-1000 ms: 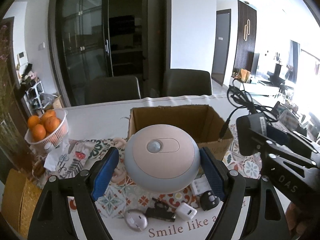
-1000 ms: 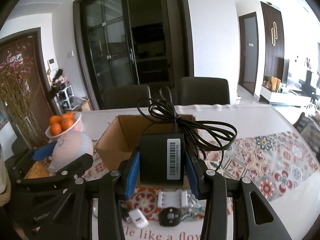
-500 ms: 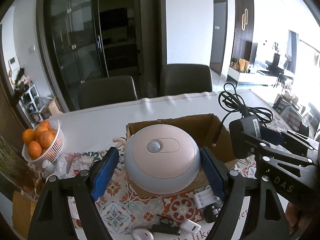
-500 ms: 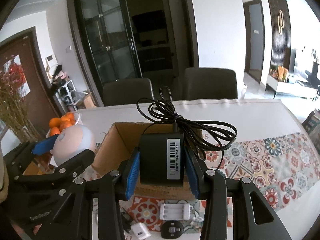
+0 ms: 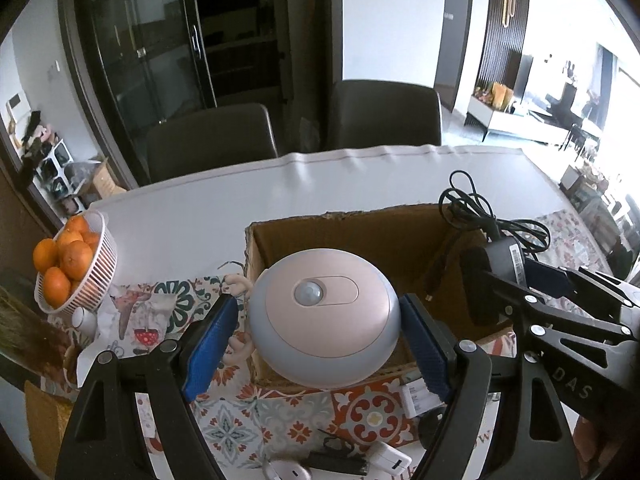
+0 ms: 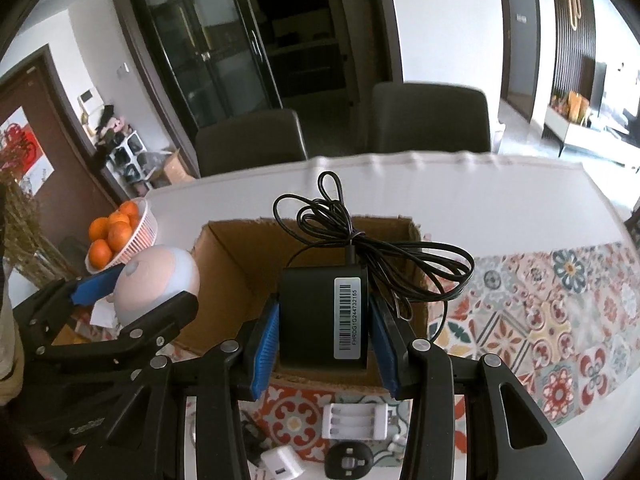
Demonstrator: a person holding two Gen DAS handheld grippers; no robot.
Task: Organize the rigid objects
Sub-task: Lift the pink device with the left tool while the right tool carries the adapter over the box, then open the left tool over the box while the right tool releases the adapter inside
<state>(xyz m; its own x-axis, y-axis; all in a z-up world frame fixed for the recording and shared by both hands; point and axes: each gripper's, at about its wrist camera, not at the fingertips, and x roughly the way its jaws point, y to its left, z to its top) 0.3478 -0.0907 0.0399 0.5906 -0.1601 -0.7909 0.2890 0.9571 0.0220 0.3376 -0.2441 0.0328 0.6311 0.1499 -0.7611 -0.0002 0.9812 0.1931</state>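
My left gripper (image 5: 316, 344) is shut on a round pink-and-grey sensor lamp (image 5: 324, 316), held above the near left edge of an open cardboard box (image 5: 360, 232). My right gripper (image 6: 324, 344) is shut on a black power adapter (image 6: 320, 316) with a barcode label and a coiled black cable (image 6: 368, 248), held over the near edge of the same box (image 6: 224, 264). The lamp also shows in the right wrist view (image 6: 156, 280), and the adapter in the left wrist view (image 5: 500, 264).
A white basket of oranges (image 5: 76, 264) stands at the left on the patterned tablecloth (image 6: 560, 320). A white battery charger (image 6: 356, 420), a white plug (image 6: 282, 464), a round black adapter (image 6: 350, 460) and a small mouse (image 5: 286, 472) lie in front of the box. Two chairs stand behind the table.
Both grippers have risen and moved forward with their objects, so they now hang over the box's near edge. The small items on the cloth have slid lower in view.
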